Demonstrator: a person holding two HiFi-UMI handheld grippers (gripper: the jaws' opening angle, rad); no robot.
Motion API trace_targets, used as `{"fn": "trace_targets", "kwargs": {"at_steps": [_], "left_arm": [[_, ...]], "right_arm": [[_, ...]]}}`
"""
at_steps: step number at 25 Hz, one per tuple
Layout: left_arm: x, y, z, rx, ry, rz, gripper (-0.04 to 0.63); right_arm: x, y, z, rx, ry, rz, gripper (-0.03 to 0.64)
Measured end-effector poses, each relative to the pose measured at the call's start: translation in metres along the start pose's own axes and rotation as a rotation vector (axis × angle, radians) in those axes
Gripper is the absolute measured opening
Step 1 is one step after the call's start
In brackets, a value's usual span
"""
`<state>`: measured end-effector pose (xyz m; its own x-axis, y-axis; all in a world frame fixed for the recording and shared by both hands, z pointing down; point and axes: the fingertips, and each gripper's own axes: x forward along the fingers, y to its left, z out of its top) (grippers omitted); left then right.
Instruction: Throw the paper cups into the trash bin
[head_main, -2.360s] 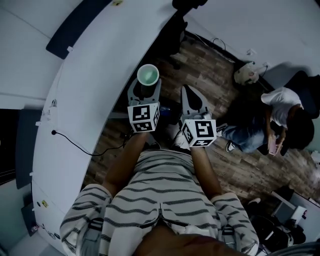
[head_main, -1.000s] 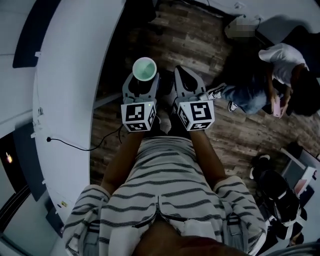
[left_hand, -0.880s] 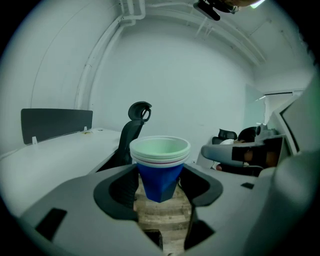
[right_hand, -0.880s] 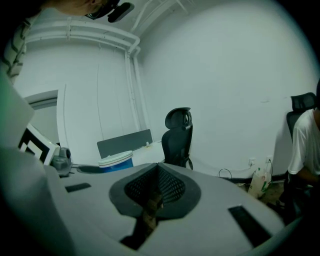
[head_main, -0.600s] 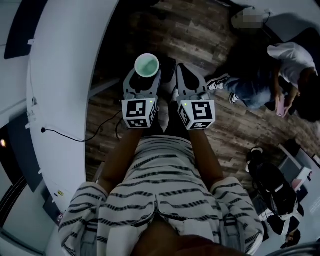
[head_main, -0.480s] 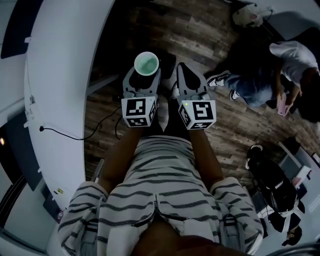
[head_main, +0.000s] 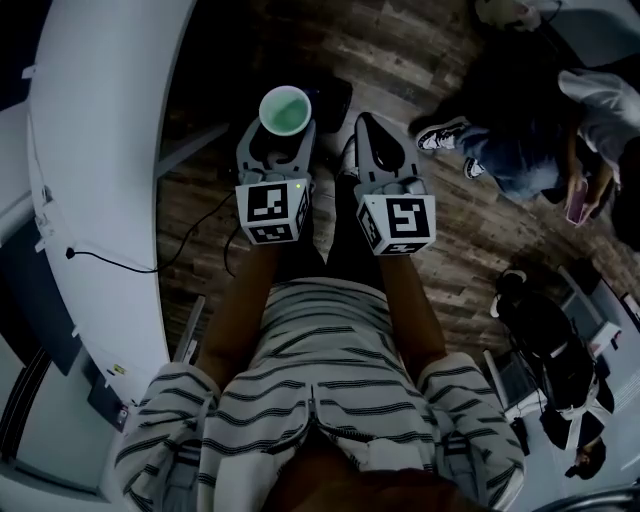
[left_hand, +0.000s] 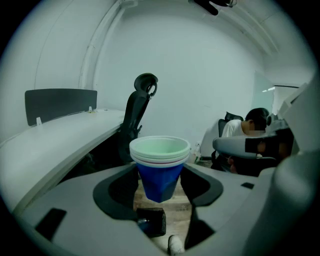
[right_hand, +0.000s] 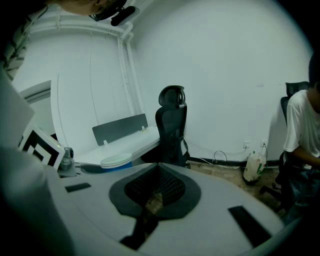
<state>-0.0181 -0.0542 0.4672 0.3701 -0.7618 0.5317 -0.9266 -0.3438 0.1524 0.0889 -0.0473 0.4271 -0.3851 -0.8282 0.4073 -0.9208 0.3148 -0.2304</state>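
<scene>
Seen from above, a person in a striped shirt (head_main: 330, 380) extends both arms over a dark wood-plank floor (head_main: 200, 235), each hand carrying a gripper topped by a marker cube (head_main: 272, 208). The left gripper (head_main: 282, 140) is clamped on a stack of paper cups (left_hand: 160, 165), which is nested, blue on the outside with white rims and a pale green inside. The stack is held upright between the pads and clear of the floor. Just beside it, the right gripper (head_main: 375, 135) has its jaws pressed together with nothing between them. A curved white desk (head_main: 100, 150) sweeps along the person's left, with a thin black cable (head_main: 110, 262) trailing across it and over the edge. Farther off, a grey divider panel (left_hand: 60, 102) stands on the desk and a black office chair (right_hand: 171, 125) stands by its far end against a plain white wall. To the right, well apart from the grippers, another person in a white top (head_main: 600, 100) sits.
</scene>
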Motion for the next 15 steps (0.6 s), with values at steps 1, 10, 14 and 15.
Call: {"fn": "trace_targets", "kwargs": {"at_steps": [1,10,14,15], "left_arm": [[0.002,0.001,-0.006,0.002,0.013,0.001,0.282],[0.021,0.008,-0.063,-0.001,0.086,-0.004,0.282],[0.033,0.013,-0.090,-0.033,0.119,0.010,0.282],[0.036,0.014,-0.096,-0.042,0.128,0.013,0.282]], "right_arm": [[0.000,-0.001,-0.004,0.002,0.006,-0.003,0.017],[0.003,0.001,-0.056,0.023,0.072,-0.008,0.017],[0.003,0.002,-0.076,0.037,0.097,-0.008,0.017],[0.002,0.001,-0.081,0.038,0.101,-0.007,0.017]]}}
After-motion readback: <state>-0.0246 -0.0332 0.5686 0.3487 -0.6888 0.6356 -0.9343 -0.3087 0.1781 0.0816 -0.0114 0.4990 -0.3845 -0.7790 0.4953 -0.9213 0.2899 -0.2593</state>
